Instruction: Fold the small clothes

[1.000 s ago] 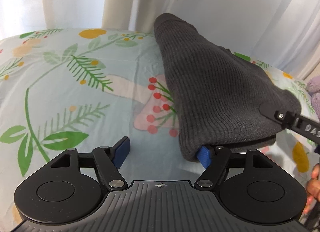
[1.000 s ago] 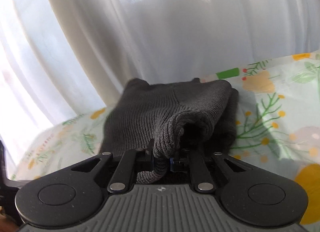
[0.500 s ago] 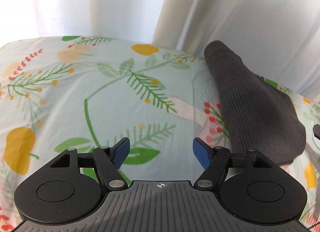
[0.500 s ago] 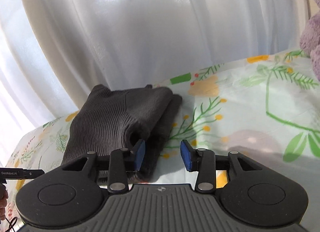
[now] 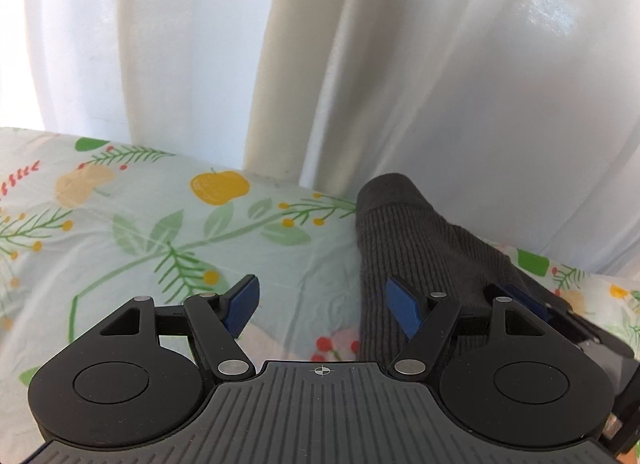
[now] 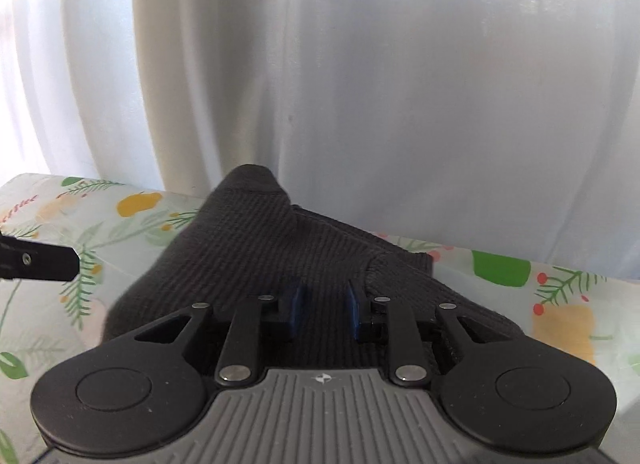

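- No containers show in either view; the only thing on the floral cloth (image 5: 168,232) is the dark grey knit garment (image 5: 416,248), folded and lying flat near the cloth's far edge, just in front of the white curtain (image 5: 460,84).
- My left gripper (image 5: 320,306) holds its jaws wide apart with nothing between them; the garment lies to the right, passing behind my right-hand blue pad (image 5: 404,306), and I cannot tell whether pad and knit touch.
- My right gripper (image 6: 323,306) is right over the garment (image 6: 256,248); its jaws have just been closing and now stand narrowly apart, with the knit below the gap and not pinched by the pads.
- My left view alone shows the right gripper's blue pad and black body past the garment at the right edge; my right view alone shows the garment's open cuff and the dark tip of my left gripper at the left edge.
- A second ago my right jaws were clamped on the garment's hem with the fabric lifted; now it is released and lies flat. My left gripper has drawn away from the garment's near edge and sees more of the curtain.
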`<move>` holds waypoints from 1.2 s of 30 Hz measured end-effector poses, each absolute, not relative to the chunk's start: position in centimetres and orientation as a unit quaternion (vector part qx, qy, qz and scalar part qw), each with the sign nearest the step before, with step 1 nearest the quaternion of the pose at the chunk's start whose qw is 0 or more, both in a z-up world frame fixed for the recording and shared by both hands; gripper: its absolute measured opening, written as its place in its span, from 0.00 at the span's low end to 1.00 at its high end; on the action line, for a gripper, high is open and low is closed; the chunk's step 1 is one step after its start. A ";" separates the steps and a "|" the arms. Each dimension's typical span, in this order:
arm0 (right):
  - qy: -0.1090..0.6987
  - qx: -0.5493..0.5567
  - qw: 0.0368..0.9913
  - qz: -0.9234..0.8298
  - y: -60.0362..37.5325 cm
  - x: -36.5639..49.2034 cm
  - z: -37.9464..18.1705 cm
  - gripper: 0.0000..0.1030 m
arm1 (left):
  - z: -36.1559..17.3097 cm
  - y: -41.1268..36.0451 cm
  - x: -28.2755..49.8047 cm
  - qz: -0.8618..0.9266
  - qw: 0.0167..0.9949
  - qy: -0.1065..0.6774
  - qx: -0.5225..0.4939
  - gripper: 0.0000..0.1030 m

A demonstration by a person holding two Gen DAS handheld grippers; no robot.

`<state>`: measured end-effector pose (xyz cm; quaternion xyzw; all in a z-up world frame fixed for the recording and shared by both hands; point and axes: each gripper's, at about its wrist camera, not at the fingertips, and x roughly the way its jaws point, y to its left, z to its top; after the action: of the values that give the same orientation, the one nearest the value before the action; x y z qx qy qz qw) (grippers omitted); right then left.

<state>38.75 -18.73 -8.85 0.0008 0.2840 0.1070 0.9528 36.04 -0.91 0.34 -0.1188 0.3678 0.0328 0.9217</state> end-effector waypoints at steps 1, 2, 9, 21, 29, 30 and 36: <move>0.277 0.020 0.956 0.094 -19.4 38.5 -9.3 0.18 | 0.1 -1.6 36.7 0.032 0.922 0.369 -0.117 0.74; 0.269 0.029 0.960 0.070 -19.9 38.3 -9.8 0.18 | -0.2 -2.3 37.4 0.033 0.921 0.370 -0.115 0.74; 0.248 0.065 0.967 0.011 -20.2 37.4 -10.6 0.17 | -3.0 -5.3 40.3 0.052 0.933 0.344 -0.090 0.79; 0.240 0.083 0.967 0.018 -21.1 37.4 -10.8 0.17 | -5.2 -4.8 40.3 0.067 0.941 0.318 -0.093 0.85; 0.270 0.129 0.951 0.073 -23.2 34.2 -8.6 0.34 | -3.6 -1.8 38.1 0.008 0.930 0.351 -0.104 0.84; 0.274 0.165 0.944 0.085 -24.4 32.9 -8.4 0.41 | -3.5 -1.1 37.4 -0.003 0.926 0.358 -0.117 0.84; 0.294 0.307 0.901 0.082 -30.4 26.7 -9.8 0.44 | -3.6 1.5 34.1 -0.035 0.907 0.380 -0.176 0.84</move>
<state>26.71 -30.42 -9.79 0.3072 0.2937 0.0823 0.9015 34.10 1.50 -3.60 -0.1761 0.3802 -0.0349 0.9073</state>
